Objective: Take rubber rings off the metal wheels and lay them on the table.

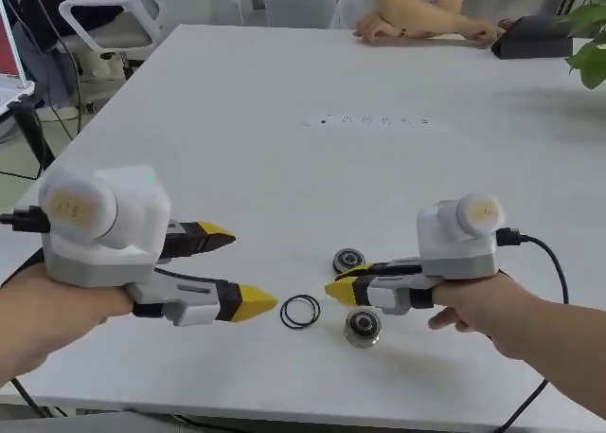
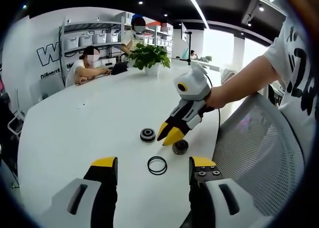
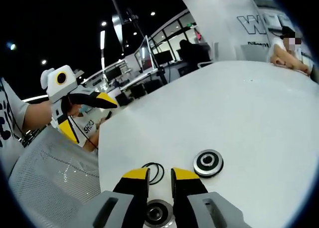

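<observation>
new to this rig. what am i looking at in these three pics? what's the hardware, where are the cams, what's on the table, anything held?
There is no robot here: a person holds a handheld two-jaw tool in each hand. The rectangular picture comes from a headset camera looking down at the work. The two round pictures come from fisheye cameras, one riding on each tool and looking along its yellow-tipped jaws.

The left tool is wide open. The right tool is nearly closed, with a small gap showing in its own view. Neither holds anything.

On the white table lie two metal wheels, the far wheel and the near wheel, both close to the right tool's tips. Loose black rubber rings, seemingly two overlapping, lie flat between the two tools.
</observation>
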Tool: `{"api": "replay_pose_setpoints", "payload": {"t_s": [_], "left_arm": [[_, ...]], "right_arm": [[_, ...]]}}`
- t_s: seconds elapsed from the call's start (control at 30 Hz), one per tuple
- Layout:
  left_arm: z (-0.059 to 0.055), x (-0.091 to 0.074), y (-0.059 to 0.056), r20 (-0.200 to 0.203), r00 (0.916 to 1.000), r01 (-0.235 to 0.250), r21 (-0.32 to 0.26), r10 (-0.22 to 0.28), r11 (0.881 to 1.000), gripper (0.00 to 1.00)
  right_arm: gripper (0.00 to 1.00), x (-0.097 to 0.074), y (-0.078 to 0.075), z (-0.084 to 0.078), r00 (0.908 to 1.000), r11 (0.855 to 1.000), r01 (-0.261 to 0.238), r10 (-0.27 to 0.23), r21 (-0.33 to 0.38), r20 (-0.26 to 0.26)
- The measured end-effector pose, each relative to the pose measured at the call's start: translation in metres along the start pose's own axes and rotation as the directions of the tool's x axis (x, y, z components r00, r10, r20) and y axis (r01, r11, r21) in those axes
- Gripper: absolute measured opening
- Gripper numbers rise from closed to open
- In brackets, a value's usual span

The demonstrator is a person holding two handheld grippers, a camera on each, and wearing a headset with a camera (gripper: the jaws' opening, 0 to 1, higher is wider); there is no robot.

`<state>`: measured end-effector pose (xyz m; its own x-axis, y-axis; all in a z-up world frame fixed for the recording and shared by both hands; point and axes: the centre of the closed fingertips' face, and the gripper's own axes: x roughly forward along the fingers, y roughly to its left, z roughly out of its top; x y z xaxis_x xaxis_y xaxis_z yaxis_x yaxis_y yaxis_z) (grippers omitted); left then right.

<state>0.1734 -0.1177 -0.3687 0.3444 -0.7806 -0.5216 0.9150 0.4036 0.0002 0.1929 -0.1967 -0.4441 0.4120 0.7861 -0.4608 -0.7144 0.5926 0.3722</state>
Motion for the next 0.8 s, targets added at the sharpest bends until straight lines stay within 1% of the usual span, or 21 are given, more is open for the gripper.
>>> {"api": "replay_pose_setpoints", "payload": {"t_s": [0.17, 0.43, 0.53, 0.8], "left_arm": [[0.005, 0.004, 0.004, 0.002, 1.0, 0.004, 0.008, -0.004, 1.0, 0.55], [0.013, 0.012, 0.013, 0.0, 1.0, 0.009, 0.023, -0.009, 1.0, 0.55], [0.016, 0.016, 0.014, 0.0, 0.9999, 0.011, 0.028, -0.011, 1.0, 0.54], [0.024, 0.03, 0.017, -0.006, 0.9996, 0.029, 0.046, -0.029, 0.999, 0.54]], "right_arm": [[0.16, -0.005, -0.007, 0.005, 0.9998, 1.0, 0.009, -0.009, 0.005, 0.018], [0.16, -0.018, -0.024, 0.014, 0.9974, 0.999, 0.048, -0.049, 0.013, 0.052], [0.16, -0.022, -0.031, 0.015, 0.9962, 0.998, 0.061, -0.062, 0.015, 0.062], [0.17, -0.032, -0.04, 0.016, 0.9934, 0.996, 0.095, -0.095, 0.004, 0.065]]}}
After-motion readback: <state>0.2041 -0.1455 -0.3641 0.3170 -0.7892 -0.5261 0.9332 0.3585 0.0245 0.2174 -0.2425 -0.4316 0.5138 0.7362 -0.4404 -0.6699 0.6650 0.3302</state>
